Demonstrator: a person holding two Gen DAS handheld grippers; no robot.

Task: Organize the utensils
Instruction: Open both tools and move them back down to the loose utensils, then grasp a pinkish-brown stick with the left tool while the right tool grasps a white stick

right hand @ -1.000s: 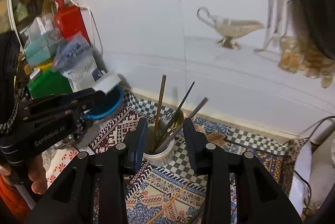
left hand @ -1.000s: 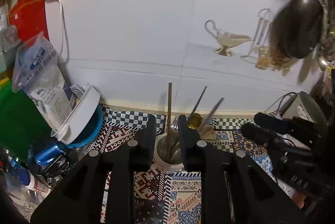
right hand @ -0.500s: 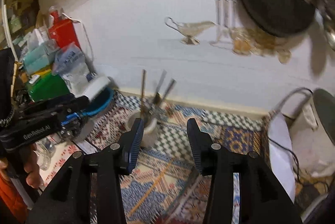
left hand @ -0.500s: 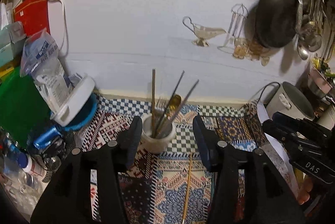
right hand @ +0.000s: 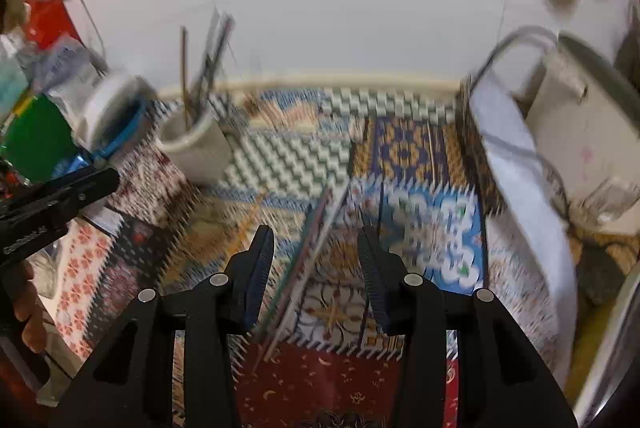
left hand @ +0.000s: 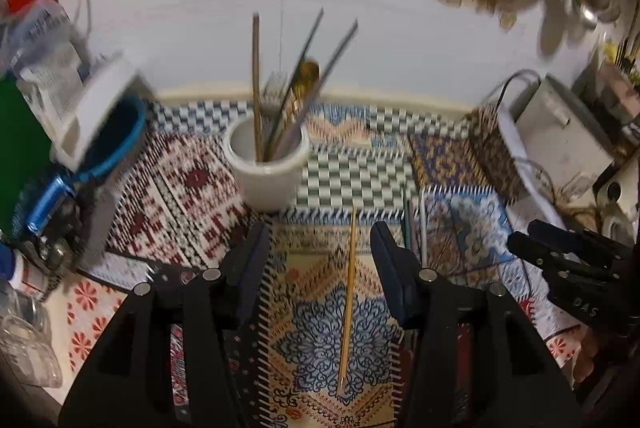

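Both claws gaped empty over the patterned mat.
A wooden chopstick [left hand: 347, 302] lay between the left gripper [left hand: 318, 260] fingers; seemingly metal chopsticks [right hand: 304, 268] between the right gripper [right hand: 316, 256] fingers.

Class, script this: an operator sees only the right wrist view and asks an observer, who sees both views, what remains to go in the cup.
Operator: Metal chopsticks lie between my right gripper's fingers. Is anything else loose?
Observer: Yes. A wooden chopstick lies on the mat, between the left gripper's open fingers.
Operator: The cup is blurred for me. What does it hold?
Observer: A gold spoon and a fork, standing among several sticks.
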